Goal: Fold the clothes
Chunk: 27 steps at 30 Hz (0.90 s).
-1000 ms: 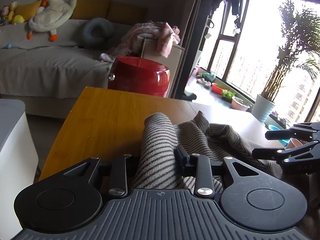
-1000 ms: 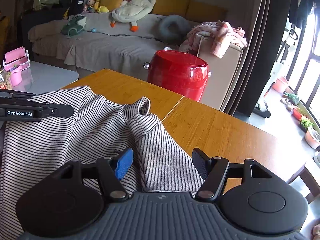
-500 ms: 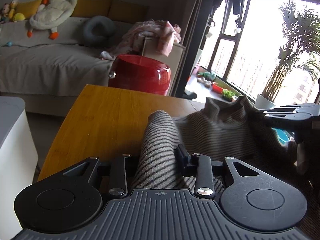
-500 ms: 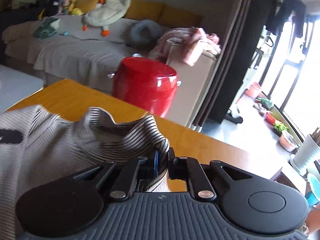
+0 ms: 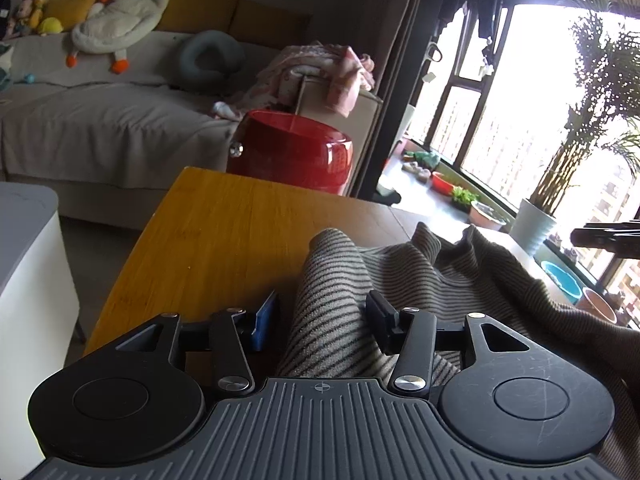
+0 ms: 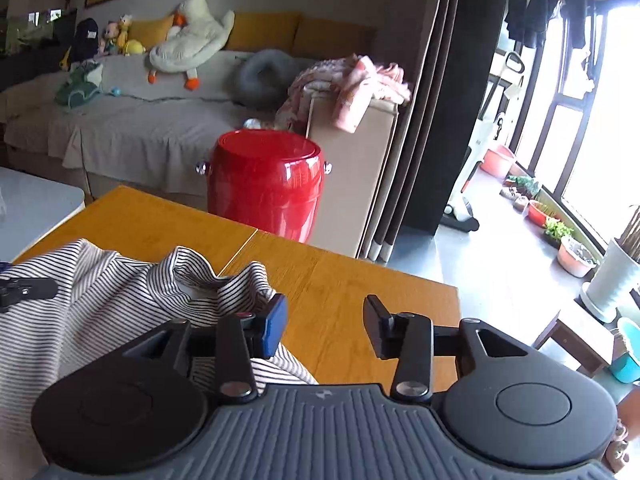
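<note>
1. Both of our grippers have let go since half a second ago: our left gripper (image 5: 322,318), which was clamped on a rolled fold of the grey-and-black striped knit garment (image 5: 420,276), now has its jaws spread, and our right gripper (image 6: 325,326), which had pinched the collar, stands wide open too.
2. Nearest to us in the left wrist view, the roll of striped cloth lies between the parted fingers, touching the black right finger while a gap shows beside the blue-padded left one.
3. Nearest in the right wrist view, only bare wood shows between the fingers; the garment (image 6: 100,312) lies just beside the blue pad, its collar bunched upright.
4. Our garment rests crumpled on the honey-coloured wooden table (image 5: 224,240), spread toward the window side, with the plank seam (image 6: 240,250) running away from us.
5. Just beyond the far table edge stands a glossy red barrel-shaped stool (image 6: 266,182).
6. Behind it a beige cabinet (image 6: 352,184) carries a heap of pink cloth (image 6: 360,82).
7. Farther back, a grey-covered sofa (image 6: 140,124) holds a white plush duck (image 6: 192,50) and mustard cushions (image 6: 264,32).
8. Off to the right, dark-framed bright windows (image 5: 516,112) look over potted plants (image 5: 536,224) on the floor.
</note>
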Available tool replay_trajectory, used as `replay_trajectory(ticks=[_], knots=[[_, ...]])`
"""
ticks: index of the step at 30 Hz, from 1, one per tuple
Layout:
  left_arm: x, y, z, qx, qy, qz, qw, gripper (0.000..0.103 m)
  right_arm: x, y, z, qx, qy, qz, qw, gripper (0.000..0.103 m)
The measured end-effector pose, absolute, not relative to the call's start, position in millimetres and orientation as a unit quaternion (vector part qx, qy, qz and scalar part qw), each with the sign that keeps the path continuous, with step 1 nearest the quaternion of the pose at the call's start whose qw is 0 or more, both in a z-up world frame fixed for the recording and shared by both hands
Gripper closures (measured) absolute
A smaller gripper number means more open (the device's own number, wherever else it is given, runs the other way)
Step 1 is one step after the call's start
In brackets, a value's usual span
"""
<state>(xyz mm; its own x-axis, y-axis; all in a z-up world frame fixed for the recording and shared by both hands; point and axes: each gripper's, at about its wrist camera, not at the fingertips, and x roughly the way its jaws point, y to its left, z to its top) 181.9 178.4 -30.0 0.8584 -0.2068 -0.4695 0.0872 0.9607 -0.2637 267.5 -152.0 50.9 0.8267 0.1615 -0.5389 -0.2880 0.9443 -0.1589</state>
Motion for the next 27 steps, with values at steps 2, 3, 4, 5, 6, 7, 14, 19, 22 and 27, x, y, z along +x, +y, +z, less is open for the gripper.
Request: replay_trajectory(ticks=[2,3,4,5,6,7,14,19,22,27], knots=[[174,176,-21,-0.115,0.234,-0.077,0.962,0.050,237,-170,63,-0.123,0.267,0.109,0.950,0.050],[169,174,-14,-0.116,0.220,-0.082,0.965,0.050,220,-177,65,-0.134,0.269,0.099,0.949,0.050],[163,173,-8,-0.117,0.205,-0.087,0.968,0.049,203,-184,66,-0.147,0.271,0.089,0.947,0.049],[157,170,-1,-0.117,0.191,-0.095,0.970,0.044,184,-187,62,-0.167,0.275,0.078,0.944,0.048],[151,168,5,-0.117,0.178,-0.103,0.972,0.042,165,-189,59,-0.186,0.281,0.068,0.939,0.048],[146,165,11,-0.119,0.167,-0.115,0.972,0.036,147,-189,52,-0.202,0.293,0.066,0.932,0.048],[121,119,11,-0.105,0.189,-0.220,0.951,0.020,70,-185,6,-0.208,0.377,0.078,0.899,0.037],[108,94,-8,-0.084,0.215,-0.272,0.934,0.012,111,-234,47,-0.126,0.333,0.010,0.934,0.087],[112,98,-20,-0.094,0.236,-0.266,0.930,0.010,135,-263,72,-0.076,0.304,-0.031,0.949,0.097],[123,110,-27,-0.130,0.256,-0.263,0.921,0.008,176,-311,114,0.008,0.253,-0.099,0.962,0.097]])
